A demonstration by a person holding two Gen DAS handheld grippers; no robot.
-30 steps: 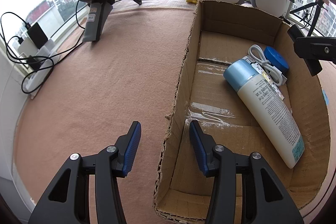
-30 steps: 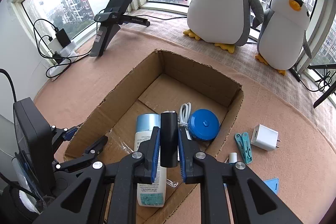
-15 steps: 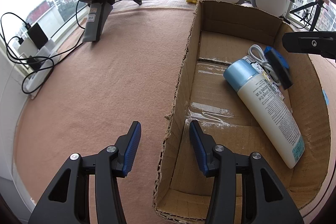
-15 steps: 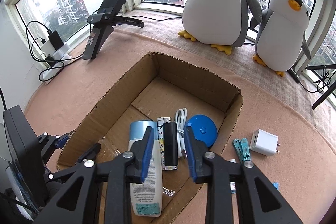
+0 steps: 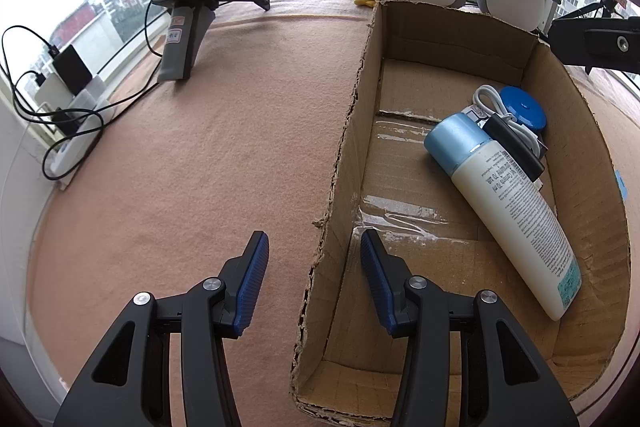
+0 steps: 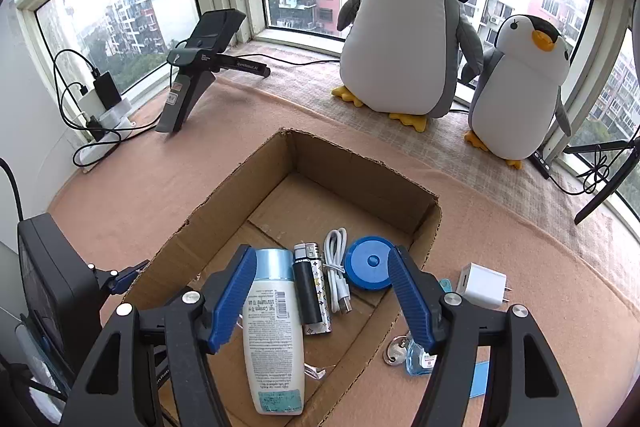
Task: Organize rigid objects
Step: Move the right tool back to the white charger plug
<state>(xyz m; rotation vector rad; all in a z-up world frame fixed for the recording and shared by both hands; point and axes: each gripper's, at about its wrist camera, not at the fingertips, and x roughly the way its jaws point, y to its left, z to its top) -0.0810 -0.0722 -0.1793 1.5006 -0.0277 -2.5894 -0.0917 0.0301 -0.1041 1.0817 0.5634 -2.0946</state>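
An open cardboard box [image 6: 420, 223] [image 5: 348, 131] holds a white lotion bottle [image 6: 272, 331] [image 5: 508, 203] with a blue cap, a black cylinder [image 6: 307, 287] [image 5: 514, 147] beside it, a white cable [image 6: 336, 267] [image 5: 492, 99] and a round blue tape measure [image 6: 370, 263] [image 5: 524, 107]. My right gripper [image 6: 322, 293] hangs open above these items, holding nothing. My left gripper [image 5: 314, 281] is open, its fingers straddling the box's left wall. On the cloth right of the box lie a white charger [image 6: 482, 285], a key [image 6: 394, 351] and blue clips.
Two plush penguins [image 6: 404, 27] [image 6: 520, 87] stand by the window behind the box. A black stand [image 6: 196, 67] [image 5: 192, 15] sits at the back left, with a power strip and cables [image 6: 96, 115] near the sill. A tripod leg [image 6: 604, 187] reaches in at right.
My right gripper opened and let the black cylinder drop into the box beside the bottle, then rose and drew back. The left gripper stayed still.
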